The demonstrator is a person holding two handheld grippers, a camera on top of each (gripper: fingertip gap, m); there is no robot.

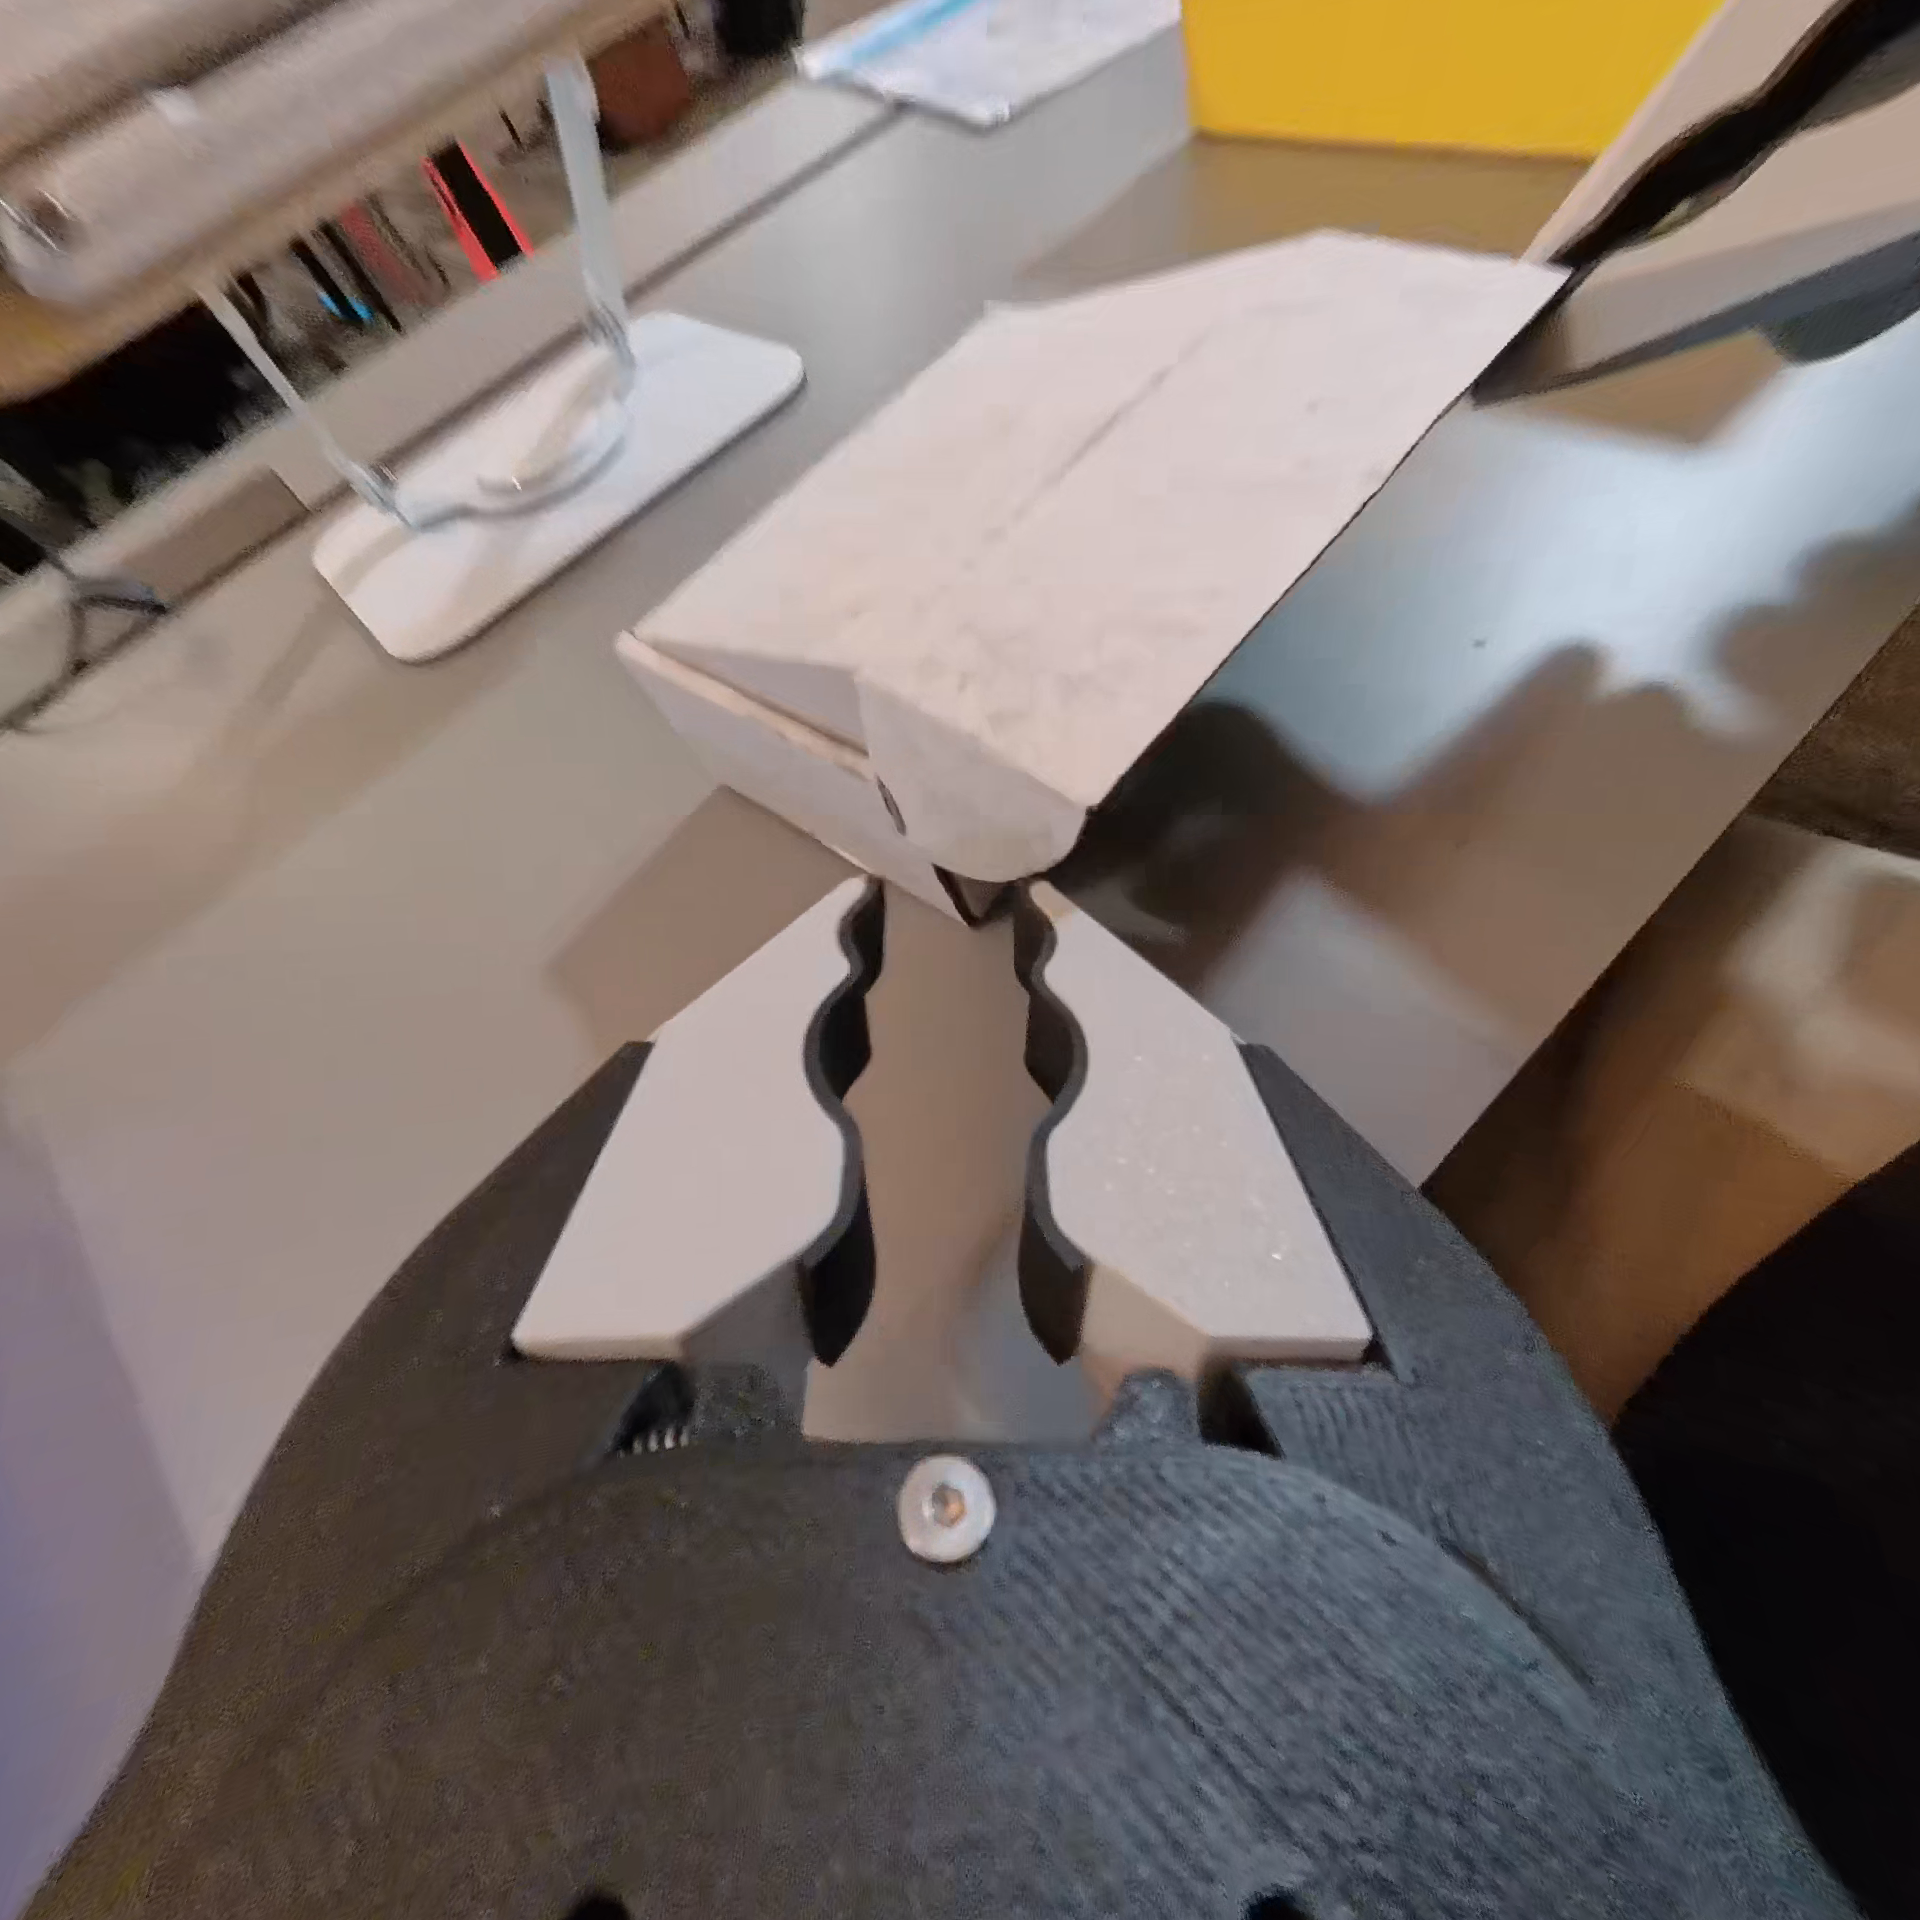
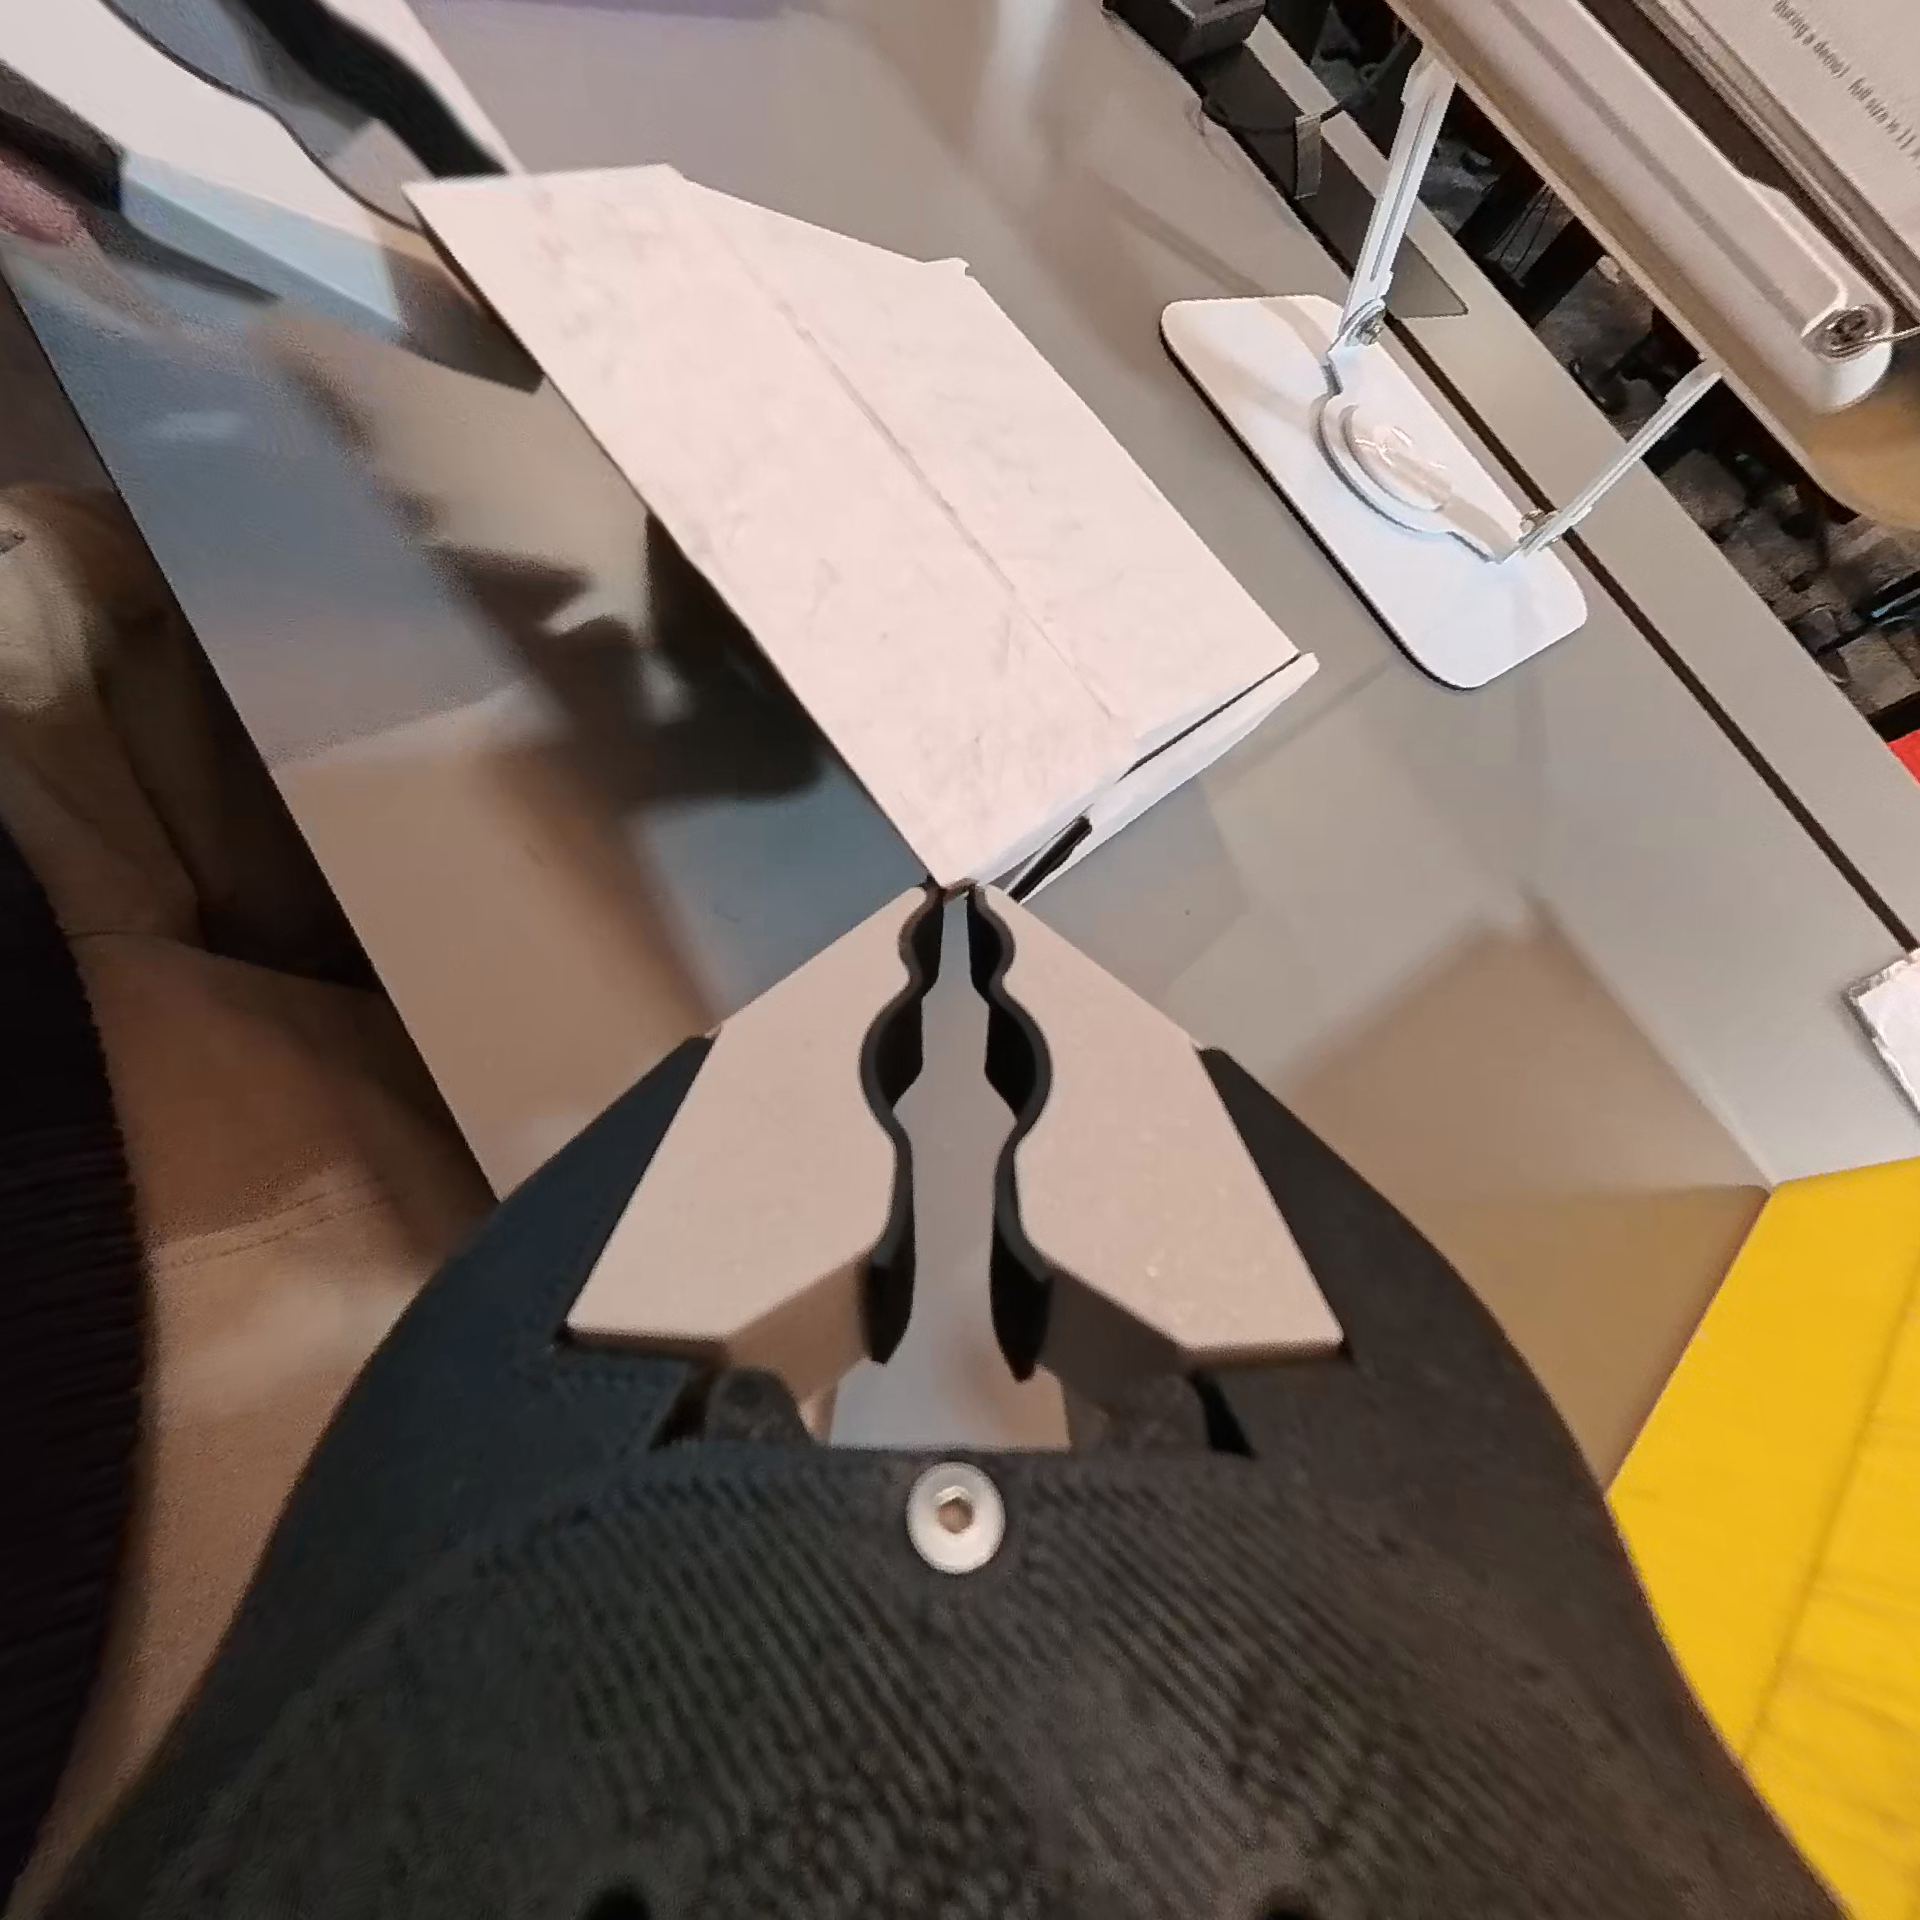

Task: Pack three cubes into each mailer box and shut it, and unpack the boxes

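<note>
A white mailer box [image 1: 1039,540] with its lid down lies tilted between both grippers, on the grey table [image 1: 312,987] beside a dark glossy panel [image 1: 1455,644]. My left gripper [image 1: 951,899] is shut, its fingertips pinching the box's near corner. My right gripper [image 2: 951,891] is nearly closed on the opposite near corner of the same box [image 2: 862,499], at the lid's edge. The right gripper shows as a black shape at the top right of the left wrist view [image 1: 1766,135], and the left one at the top left of the right wrist view [image 2: 312,114]. No cubes are in view.
A white flat-based stand with clear legs [image 1: 561,468] stands on the table just beyond the box, also in the right wrist view [image 2: 1382,499]. A yellow surface [image 2: 1766,1507] lies past the table's end. A person's clothing [image 2: 260,1143] is close by the glossy panel. Across from one pair of fingers to the other is roughly 15 cm.
</note>
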